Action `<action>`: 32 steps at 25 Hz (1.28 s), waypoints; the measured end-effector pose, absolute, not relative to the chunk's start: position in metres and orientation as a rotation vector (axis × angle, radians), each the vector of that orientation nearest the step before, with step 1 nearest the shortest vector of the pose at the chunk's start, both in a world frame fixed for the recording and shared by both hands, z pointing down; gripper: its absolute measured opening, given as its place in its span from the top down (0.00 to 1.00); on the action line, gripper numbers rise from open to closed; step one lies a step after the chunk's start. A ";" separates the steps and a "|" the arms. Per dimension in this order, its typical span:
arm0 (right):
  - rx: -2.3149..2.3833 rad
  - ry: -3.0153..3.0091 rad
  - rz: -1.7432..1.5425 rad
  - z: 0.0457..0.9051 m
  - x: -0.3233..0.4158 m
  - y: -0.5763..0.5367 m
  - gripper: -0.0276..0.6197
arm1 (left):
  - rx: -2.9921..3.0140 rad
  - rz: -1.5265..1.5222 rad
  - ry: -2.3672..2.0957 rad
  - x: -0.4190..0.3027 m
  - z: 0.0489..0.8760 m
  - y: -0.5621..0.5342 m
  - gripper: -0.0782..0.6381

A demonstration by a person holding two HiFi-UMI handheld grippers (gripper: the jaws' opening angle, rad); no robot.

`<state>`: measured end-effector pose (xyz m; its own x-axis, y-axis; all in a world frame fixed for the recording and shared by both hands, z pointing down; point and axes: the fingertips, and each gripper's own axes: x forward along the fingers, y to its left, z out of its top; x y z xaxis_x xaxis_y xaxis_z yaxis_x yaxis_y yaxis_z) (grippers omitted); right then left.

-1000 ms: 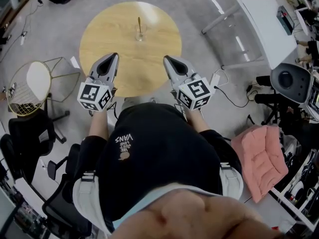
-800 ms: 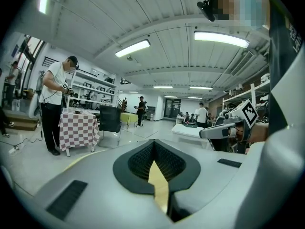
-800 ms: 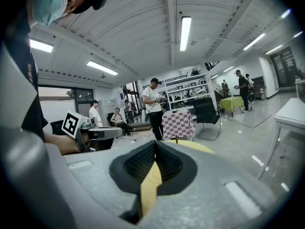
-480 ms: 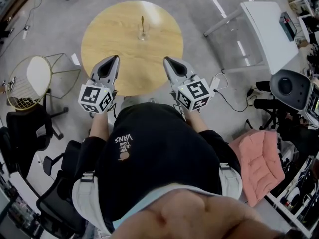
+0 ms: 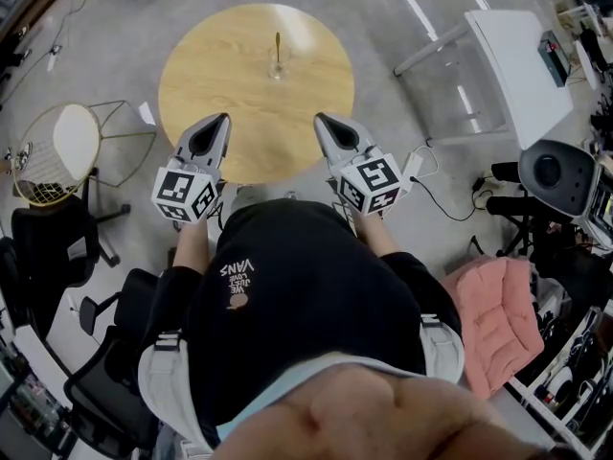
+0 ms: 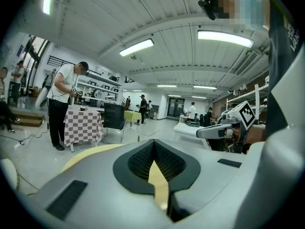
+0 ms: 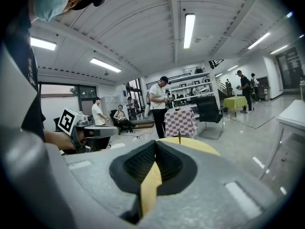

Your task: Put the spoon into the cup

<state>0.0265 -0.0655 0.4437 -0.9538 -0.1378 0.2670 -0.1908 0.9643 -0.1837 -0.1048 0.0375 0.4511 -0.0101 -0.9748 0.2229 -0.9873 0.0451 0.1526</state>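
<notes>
A clear glass cup [image 5: 277,66] stands on the far part of the round wooden table [image 5: 220,75]. The spoon [image 5: 278,44] is upright inside it, handle sticking up. In the gripper views the spoon's handle shows as a thin stick beyond the jaws, the spoon [image 6: 138,138] just left of the left pair and the spoon [image 7: 179,137] just right of the right pair. My left gripper [image 5: 215,126] and right gripper [image 5: 328,126] hover over the table's near edge, well short of the cup. Both are shut with nothing held.
A wire-frame side table [image 5: 57,156] and a black chair [image 5: 53,247] stand at the left. A white desk [image 5: 522,56] and a pink cushion [image 5: 503,310] are at the right, with cables on the floor. Several people [image 7: 158,104] stand by a checkered table in the background.
Both grippers stay shut and keep nearly the same places. The head view has shifted a little, so the table and cup sit slightly further right in the frame.
</notes>
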 end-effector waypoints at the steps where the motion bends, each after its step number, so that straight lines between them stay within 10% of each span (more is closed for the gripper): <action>1: 0.240 -2.859 0.294 0.444 0.026 -0.065 0.96 | 1.999 0.066 -2.060 -0.105 0.451 0.038 0.88; 32: 0.225 -2.799 0.219 0.455 0.018 -0.059 0.96 | 1.986 0.053 -2.076 -0.111 0.447 0.049 0.88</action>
<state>0.0181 -0.0585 0.4554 -0.9353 -0.1300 0.3292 -0.1796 0.9758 -0.1249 -0.1108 0.0493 0.4474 -0.0257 -0.9760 0.2164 -0.9857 0.0607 0.1570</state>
